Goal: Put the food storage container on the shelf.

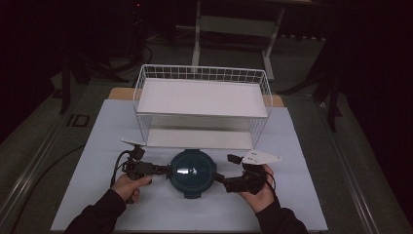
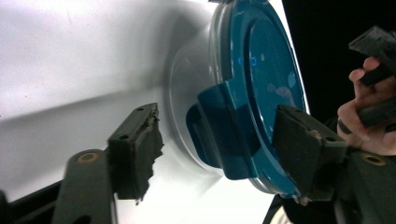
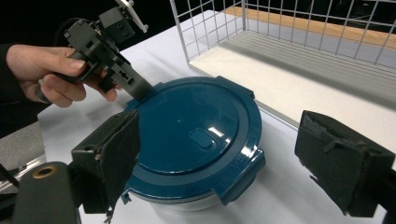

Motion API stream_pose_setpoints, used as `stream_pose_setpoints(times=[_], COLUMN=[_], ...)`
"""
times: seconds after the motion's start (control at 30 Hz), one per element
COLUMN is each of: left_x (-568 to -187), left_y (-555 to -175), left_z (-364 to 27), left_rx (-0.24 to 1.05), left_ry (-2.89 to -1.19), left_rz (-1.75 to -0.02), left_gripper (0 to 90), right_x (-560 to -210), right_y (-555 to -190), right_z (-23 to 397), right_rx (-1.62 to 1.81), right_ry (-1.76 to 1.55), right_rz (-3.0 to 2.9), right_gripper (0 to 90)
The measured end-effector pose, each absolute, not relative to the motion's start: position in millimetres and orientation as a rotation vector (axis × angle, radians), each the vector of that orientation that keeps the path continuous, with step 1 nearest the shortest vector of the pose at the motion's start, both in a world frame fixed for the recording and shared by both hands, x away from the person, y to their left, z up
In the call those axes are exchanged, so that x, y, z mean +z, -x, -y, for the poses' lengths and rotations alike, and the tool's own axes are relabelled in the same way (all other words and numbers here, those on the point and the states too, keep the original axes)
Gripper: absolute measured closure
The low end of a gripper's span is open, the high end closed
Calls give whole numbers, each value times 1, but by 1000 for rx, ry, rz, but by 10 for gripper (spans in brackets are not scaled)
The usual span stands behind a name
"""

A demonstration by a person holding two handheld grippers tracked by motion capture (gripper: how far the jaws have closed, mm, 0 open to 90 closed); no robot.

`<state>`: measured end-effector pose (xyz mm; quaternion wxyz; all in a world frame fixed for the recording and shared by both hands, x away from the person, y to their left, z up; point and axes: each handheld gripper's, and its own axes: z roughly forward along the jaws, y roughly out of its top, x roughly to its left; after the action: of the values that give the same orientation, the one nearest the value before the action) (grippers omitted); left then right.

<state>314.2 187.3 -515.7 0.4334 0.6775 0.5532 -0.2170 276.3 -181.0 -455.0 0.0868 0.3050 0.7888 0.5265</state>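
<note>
Container [image 1: 193,171] with teal lid clipped on, contents hidden, left claw [image 1: 162,170] and right claw [image 1: 222,179] both agape beside it

No readable text anywhere; the container lid [image 2: 261,70] bears a faint, perhaps embossed, illegible mark.

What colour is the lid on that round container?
The lid is dark teal blue, glossy, with matching clips; clearest in the right gripper view.

Dark room, grey floor [image 1: 34,141], white table [image 1: 97,146].
</note>
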Motion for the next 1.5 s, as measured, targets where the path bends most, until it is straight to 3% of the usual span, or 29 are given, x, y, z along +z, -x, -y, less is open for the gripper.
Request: stream_pose_setpoints(times=[0.4, 0.43, 0.83, 0.9, 1.07, 1.5], left_x=[-523, -522, -515, -515, -510, -507], left_y=[-319, -318, -309, -308, -303, -294], left_z=[-183, -183, -181, -181, -179, -179], left_rx=[-639, -628, -536, -532, -489, -438], left_ry=[-1648, -1656, -1702, -1704, -1731, -1769], left_rz=[-1360, -1355, -1278, -1262, -1208, -1115], left_gripper=[481, 513, 529, 538, 546, 563], right_x=[-457, -457, -470, -482, -499, -514], right_y=[-276, -276, -286, -297, -307, -312], right_z=[184, 185, 190, 193, 196, 198], right_rx=[1551, 1557, 1607, 1679, 1697, 1778], right_ry=[-917, -926, -1119, -1313, -1514, -1627], right_rz=[-2353, -2354, -2432, -2474, -2533, -2634], right_gripper=[146, 156, 222, 235, 311, 489])
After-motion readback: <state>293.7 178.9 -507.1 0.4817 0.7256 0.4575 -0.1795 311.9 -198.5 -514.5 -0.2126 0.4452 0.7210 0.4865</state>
